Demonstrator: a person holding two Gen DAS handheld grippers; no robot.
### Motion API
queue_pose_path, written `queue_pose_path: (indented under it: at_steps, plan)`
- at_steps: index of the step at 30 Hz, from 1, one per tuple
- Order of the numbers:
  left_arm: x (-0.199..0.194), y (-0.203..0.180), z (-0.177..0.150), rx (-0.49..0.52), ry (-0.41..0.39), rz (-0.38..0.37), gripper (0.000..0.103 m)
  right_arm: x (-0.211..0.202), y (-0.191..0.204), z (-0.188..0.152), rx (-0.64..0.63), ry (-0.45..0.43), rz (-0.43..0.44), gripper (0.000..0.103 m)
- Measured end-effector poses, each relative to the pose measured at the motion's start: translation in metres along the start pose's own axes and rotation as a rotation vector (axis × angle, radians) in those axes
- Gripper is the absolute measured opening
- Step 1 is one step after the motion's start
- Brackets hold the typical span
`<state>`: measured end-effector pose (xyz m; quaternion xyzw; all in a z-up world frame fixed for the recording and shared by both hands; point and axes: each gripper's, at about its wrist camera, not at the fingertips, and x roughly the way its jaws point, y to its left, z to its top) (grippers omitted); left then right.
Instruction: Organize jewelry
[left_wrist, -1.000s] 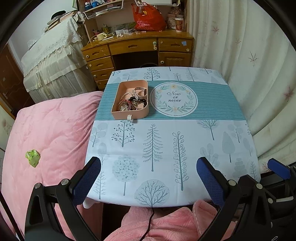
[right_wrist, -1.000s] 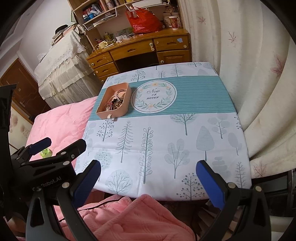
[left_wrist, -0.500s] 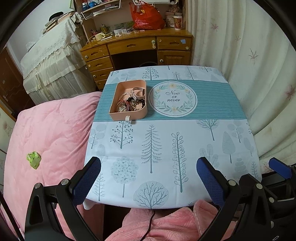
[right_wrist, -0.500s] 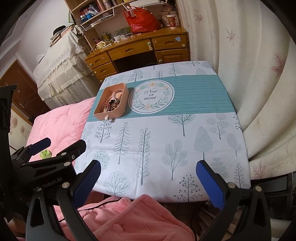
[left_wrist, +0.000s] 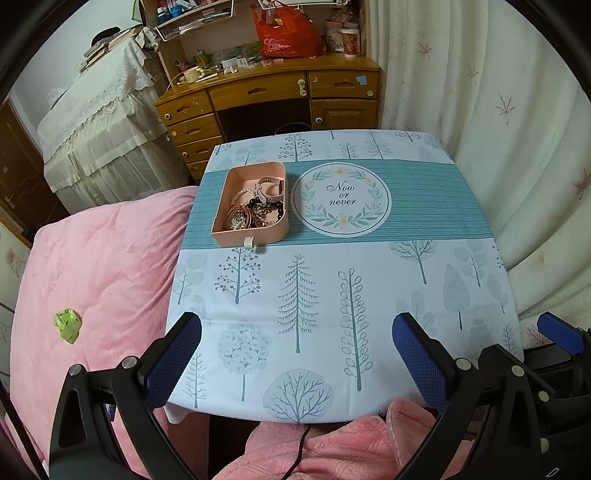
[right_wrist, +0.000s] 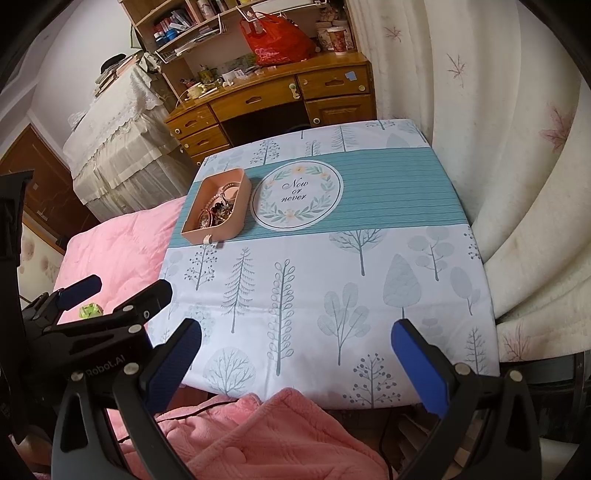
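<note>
Both tools idle at the near table edge: my left tool (left_wrist: 295, 354) is spread wide, nothing between its fingers, and my right tool (right_wrist: 295, 354) is likewise wide and empty. The pink tray (left_wrist: 225, 206) sits on the teal band of the table (left_wrist: 369, 295), far left, just beside the round "Now or never" print (left_wrist: 341, 199). The jewelry (left_wrist: 255, 206) is heaped inside, a tangle; I make out beads and a watch-like band, the rest unclear. Its near wall hides part of the pile in the right view.
</note>
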<state>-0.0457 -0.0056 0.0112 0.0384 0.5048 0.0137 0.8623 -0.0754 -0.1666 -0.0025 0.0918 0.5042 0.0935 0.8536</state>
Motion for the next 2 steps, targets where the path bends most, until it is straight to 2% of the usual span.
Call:
queue_pose_path:
  at_steps: [2]
  plan:
    - [0.0024, -0.0018, 0.0037, 0.005, 0.002, 0.001, 0.102, 0.0018, -0.0024, 0.0021, 0.004, 0.002, 0.002, 0.103]
